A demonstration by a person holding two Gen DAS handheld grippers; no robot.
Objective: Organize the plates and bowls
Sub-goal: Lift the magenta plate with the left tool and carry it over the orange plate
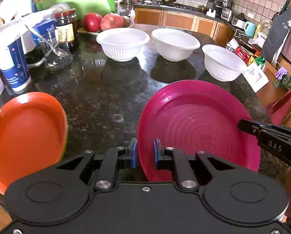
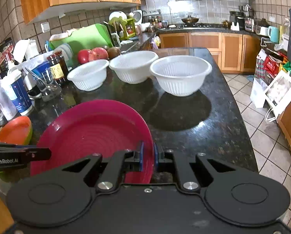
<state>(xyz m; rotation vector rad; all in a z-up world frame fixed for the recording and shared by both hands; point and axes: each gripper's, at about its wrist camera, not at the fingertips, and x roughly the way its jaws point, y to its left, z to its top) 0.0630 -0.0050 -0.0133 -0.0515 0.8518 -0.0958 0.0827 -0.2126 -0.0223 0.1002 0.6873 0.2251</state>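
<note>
We see a dark speckled stone counter (image 1: pixel 98 97) with a glossy top. On it stand three white ribbed bowls (image 1: pixel 123 43) in a row, apart from each other. At its left edge sit a stack of plates topped by an orange plate (image 1: pixel 26 134), a blue-and-white cup (image 1: pixel 12 62), a glass with a spoon (image 1: pixel 54 55), a dark jar (image 1: pixel 66 29) and a dish of red fruit (image 1: pixel 101 22).
</note>
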